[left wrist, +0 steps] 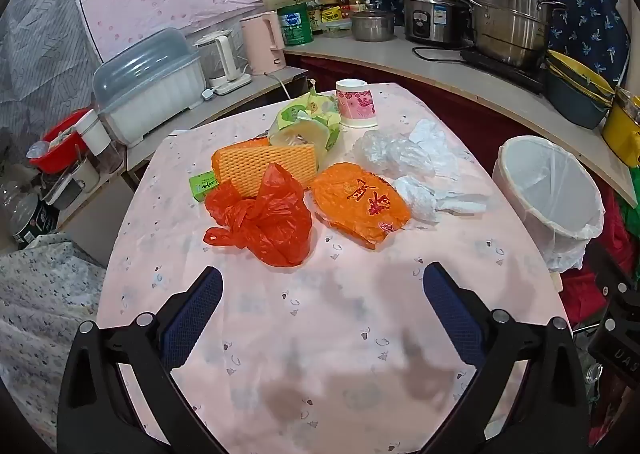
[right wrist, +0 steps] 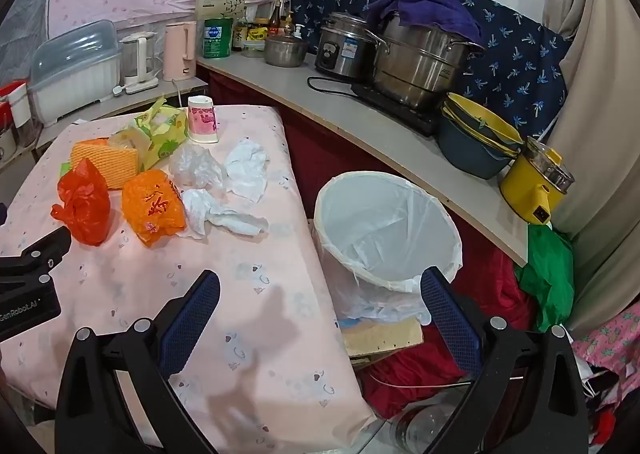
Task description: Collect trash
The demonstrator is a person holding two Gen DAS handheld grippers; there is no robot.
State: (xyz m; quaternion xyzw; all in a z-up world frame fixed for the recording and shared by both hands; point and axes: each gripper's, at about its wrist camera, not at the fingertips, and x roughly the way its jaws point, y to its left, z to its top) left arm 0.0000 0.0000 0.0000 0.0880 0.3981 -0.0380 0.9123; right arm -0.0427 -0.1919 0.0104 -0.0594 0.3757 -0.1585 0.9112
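Observation:
Trash lies on the pink-clothed table (left wrist: 320,334): a red plastic bag (left wrist: 262,218), an orange printed bag (left wrist: 360,202), an orange foam net (left wrist: 266,166), a green wrapper (left wrist: 308,120), a clear plastic bag (left wrist: 386,152), crumpled white tissues (left wrist: 434,190) and an upturned paper cup (left wrist: 356,102). A white-lined bin (right wrist: 386,230) stands right of the table. My left gripper (left wrist: 322,290) hovers open over bare cloth, short of the red bag. Nothing sits between the fingers of my right gripper (right wrist: 320,294), open above the table's right edge and the bin. The left gripper's body (right wrist: 32,274) shows at the right wrist view's left edge.
A curved counter (right wrist: 360,110) behind the bin carries steel pots (right wrist: 420,62), a rice cooker, stacked bowls (right wrist: 476,142) and a yellow kettle. Left of the table are a dish box (left wrist: 148,86) and kettles. Red and green cloth and a cardboard piece (right wrist: 384,334) lie by the bin.

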